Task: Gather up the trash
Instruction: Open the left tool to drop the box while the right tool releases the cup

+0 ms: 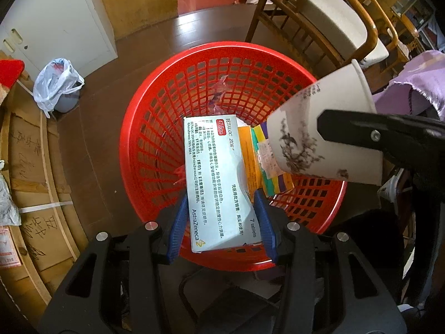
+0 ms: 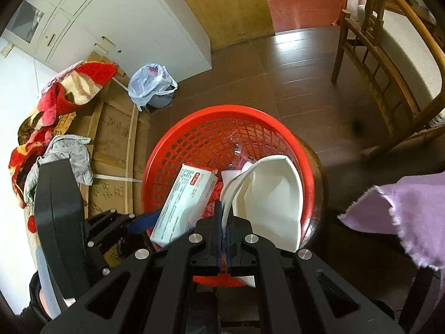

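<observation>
A red mesh basket [image 1: 167, 105] stands on the dark floor; it also shows in the right wrist view [image 2: 194, 139]. My left gripper [image 1: 221, 222] is shut on a pale blue medicine box [image 1: 214, 175] and holds it over the basket; the box also shows in the right wrist view [image 2: 183, 203]. My right gripper [image 2: 224, 217] is shut on the rim of a white paper cup [image 2: 272, 203], tilted over the basket. The cup [image 1: 328, 128] with ink drawing shows at the right of the left wrist view. A colourful striped box [image 1: 267, 164] lies in the basket.
A small bin with a plastic bag [image 2: 153, 86] stands by a white cabinet [image 2: 125, 27]. Flat cardboard [image 2: 116, 139] and a red blanket [image 2: 69, 89] lie to the left. A wooden chair [image 2: 389, 64] stands at the right, with purple cloth [image 2: 403, 217] nearby.
</observation>
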